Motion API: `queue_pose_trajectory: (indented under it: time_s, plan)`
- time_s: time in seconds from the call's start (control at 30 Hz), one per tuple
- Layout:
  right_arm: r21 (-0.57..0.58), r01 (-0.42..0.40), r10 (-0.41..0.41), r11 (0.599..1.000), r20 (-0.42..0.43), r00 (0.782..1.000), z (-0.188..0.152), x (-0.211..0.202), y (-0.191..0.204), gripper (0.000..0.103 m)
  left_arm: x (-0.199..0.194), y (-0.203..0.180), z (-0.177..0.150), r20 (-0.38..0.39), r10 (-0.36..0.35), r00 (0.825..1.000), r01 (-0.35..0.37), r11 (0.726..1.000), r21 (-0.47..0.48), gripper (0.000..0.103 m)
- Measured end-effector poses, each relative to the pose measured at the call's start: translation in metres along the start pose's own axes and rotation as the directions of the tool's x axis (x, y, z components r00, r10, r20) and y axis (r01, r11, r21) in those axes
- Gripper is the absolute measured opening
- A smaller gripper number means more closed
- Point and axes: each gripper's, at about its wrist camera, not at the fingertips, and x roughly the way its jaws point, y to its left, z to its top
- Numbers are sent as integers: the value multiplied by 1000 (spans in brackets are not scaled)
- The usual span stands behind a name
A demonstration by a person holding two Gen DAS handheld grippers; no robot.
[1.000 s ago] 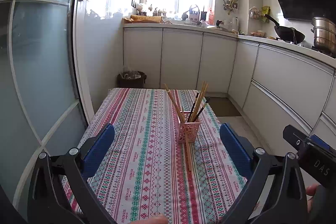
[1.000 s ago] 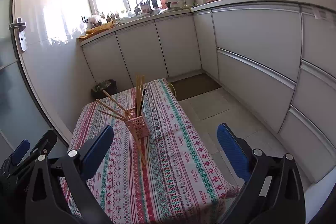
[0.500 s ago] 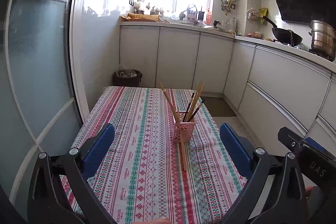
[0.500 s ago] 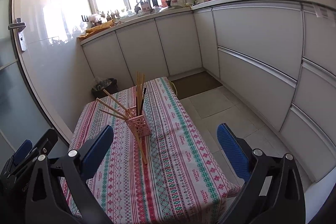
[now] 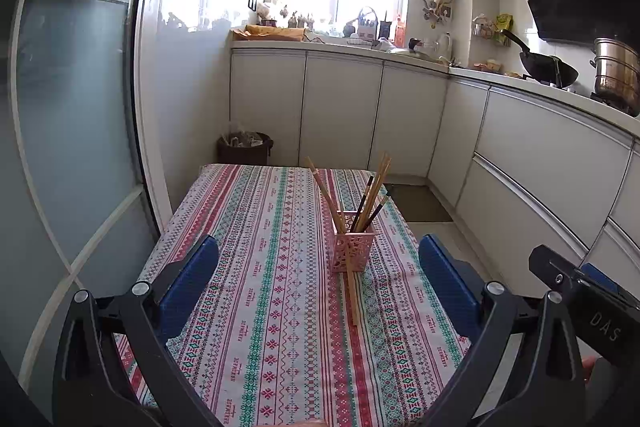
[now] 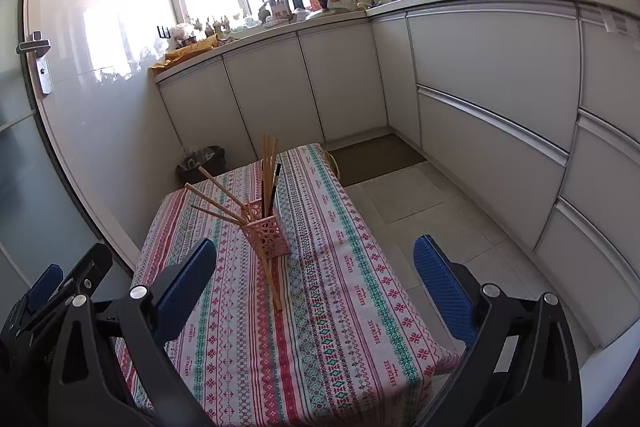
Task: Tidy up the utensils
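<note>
A pink lattice holder stands upright on the striped tablecloth, with several wooden and dark chopsticks leaning in it. One wooden chopstick lies on the cloth in front of the holder. The holder and the loose chopstick also show in the right wrist view. My left gripper is open and empty, held back from the holder above the near part of the table. My right gripper is open and empty, to the right of the left one.
White cabinets run along the back and right, with a wok and a steel pot on the counter. A dark bin stands beyond the table's far end. A frosted glass door is close on the left. Tiled floor lies to the right.
Both grippers have pulled back and risen a little from the table, so the holder looks smaller and farther. Both stay open and nothing on the table has moved.
</note>
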Motion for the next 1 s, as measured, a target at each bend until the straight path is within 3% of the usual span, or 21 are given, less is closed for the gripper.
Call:
queue_pose_trajectory:
  time_s: [0.37, 0.73, 1.0]
  plan:
    - [-5, -6, 6, 1000, -11, 1000, -2, 0, 1, 96, 1, 0, 3, -10, 17, 1000, -17, 1000, 5, 96]
    - [-4, -12, 12, 1000, -7, 1000, -1, -1, 2, 96, -4, -10, 6, 68, 21, 997, -25, 998, 63, 96]
    - [-1, -9, 9, 1000, -5, 1000, 0, -1, -1, 96, -1, -7, 6, 36, -2, 999, 1, 1000, 30, 96]
